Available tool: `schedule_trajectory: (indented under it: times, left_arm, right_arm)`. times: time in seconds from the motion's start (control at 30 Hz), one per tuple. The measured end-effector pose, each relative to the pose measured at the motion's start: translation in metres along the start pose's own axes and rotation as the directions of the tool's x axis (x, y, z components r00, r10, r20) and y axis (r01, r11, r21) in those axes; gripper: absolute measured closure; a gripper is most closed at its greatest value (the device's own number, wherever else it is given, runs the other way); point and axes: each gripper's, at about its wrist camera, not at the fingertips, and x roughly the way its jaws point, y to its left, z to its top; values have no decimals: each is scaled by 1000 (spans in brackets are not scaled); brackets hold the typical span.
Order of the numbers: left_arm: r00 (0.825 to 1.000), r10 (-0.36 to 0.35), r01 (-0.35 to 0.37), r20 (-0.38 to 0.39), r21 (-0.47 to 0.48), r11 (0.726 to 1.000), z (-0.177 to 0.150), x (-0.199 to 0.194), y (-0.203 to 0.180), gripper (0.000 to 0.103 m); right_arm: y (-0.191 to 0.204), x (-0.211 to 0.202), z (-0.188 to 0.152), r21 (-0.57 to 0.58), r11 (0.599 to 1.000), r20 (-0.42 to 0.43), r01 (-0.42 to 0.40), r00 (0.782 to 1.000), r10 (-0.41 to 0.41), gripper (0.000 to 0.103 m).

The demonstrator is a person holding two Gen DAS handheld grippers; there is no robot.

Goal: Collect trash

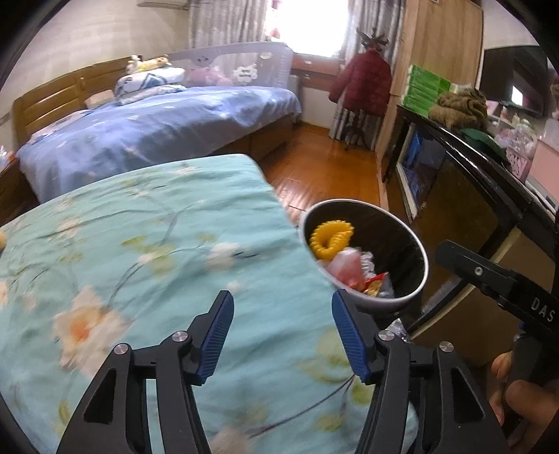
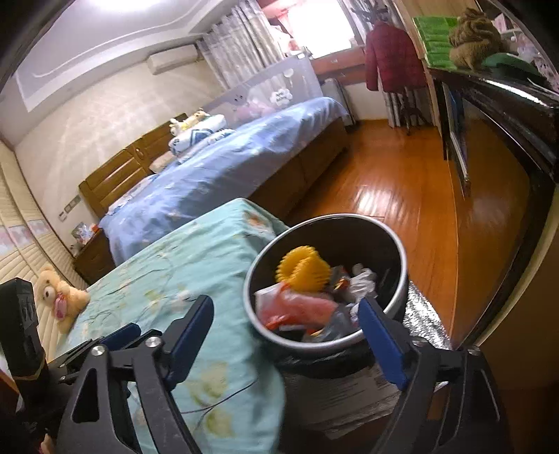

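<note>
Bin (image 2: pixel 394 251) touching quilt edge (image 2: pixel 276 223), bare floor (image 2: pixel 401 195) beyond, right hand-held gripper (image 2: pixel 286 314) gaping.

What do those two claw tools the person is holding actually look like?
Both are alike. The left gripper has a matte black frame with triangular cut-outs, round silver pivot bolts, and two fingers faced with ribbed blue pads. The right gripper has the same black frame, silver bolts and blue pads; white letters "DAS" mark its side.

window (image 1: pixel 311 24) glare, glossy floor (image 2: pixel 380 199), blurred quilt (image 1: pixel 139 244), fisheye-curved edges.
</note>
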Motion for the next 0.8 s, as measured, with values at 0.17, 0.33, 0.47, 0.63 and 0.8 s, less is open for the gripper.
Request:
schedule_trajectory:
  times: [0.17,0.33,0.47,0.63,0.8]
  left_arm:
    - [996,72,-70,50,-47,996,-24,-31,27,30]
    - [984,141,-131,109,-95,987,-48,-61,45,25]
    - [965,202,-185,170,-107,977,-64,-83,46,22]
    - [933,253,-230,255,-117,966,-77,-110,41,12]
    - [874,314,-295,371,-109,949,-90,-138,27,1]
  right_arm:
    - [22,-4,-19,-36,999,15,-7,1000,7,13]
    - [39,-10,-37,-80,997,40,-1,999,4,13]
    - [55,-17,-45,-126,992,71,8,997,1,11]
    - [74,-36,-40,-197,980,157,16,987,16,1]
    - [93,-47,-30,-248,967,241,53,971,8,0]
